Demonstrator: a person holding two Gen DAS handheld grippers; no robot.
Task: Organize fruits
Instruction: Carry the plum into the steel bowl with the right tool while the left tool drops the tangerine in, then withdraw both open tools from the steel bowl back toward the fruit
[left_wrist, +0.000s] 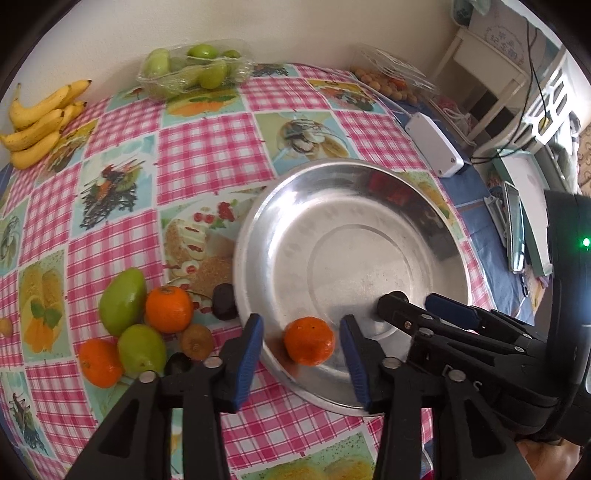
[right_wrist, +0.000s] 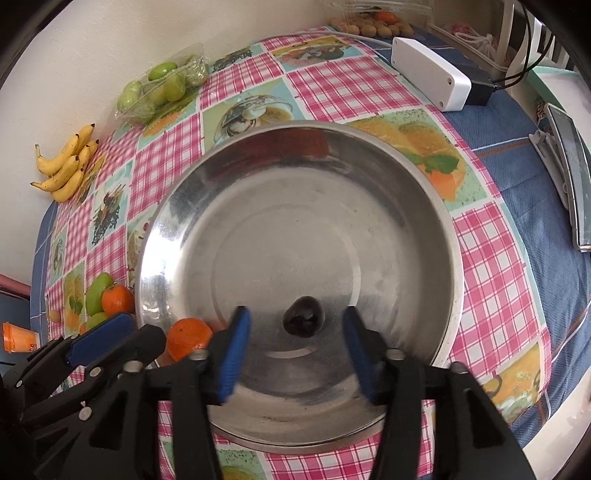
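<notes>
A steel bowl (left_wrist: 369, 206) sits on the checked tablecloth and fills the right wrist view (right_wrist: 406, 229). My left gripper (left_wrist: 301, 334) is open around a mandarin (left_wrist: 308, 340) lying inside the bowl's near left wall; the fruit also shows in the right wrist view (right_wrist: 186, 338). My right gripper (right_wrist: 295, 326) is open over the bowl, with a dark plum (right_wrist: 303, 320) lying between its fingers. It also shows from the side in the left wrist view (left_wrist: 413, 306). Left of the bowl lies a pile of green fruits (left_wrist: 122, 301), mandarins (left_wrist: 168, 308), a kiwi (left_wrist: 196, 341) and a dark plum (left_wrist: 224, 301).
Bananas (left_wrist: 40, 122) lie at the far left by the wall. A clear box of green fruits (left_wrist: 192, 68) and another clear box of small fruits (left_wrist: 388, 79) stand at the back. A white box (left_wrist: 434, 144) and a phone stand (right_wrist: 565, 173) lie right of the bowl.
</notes>
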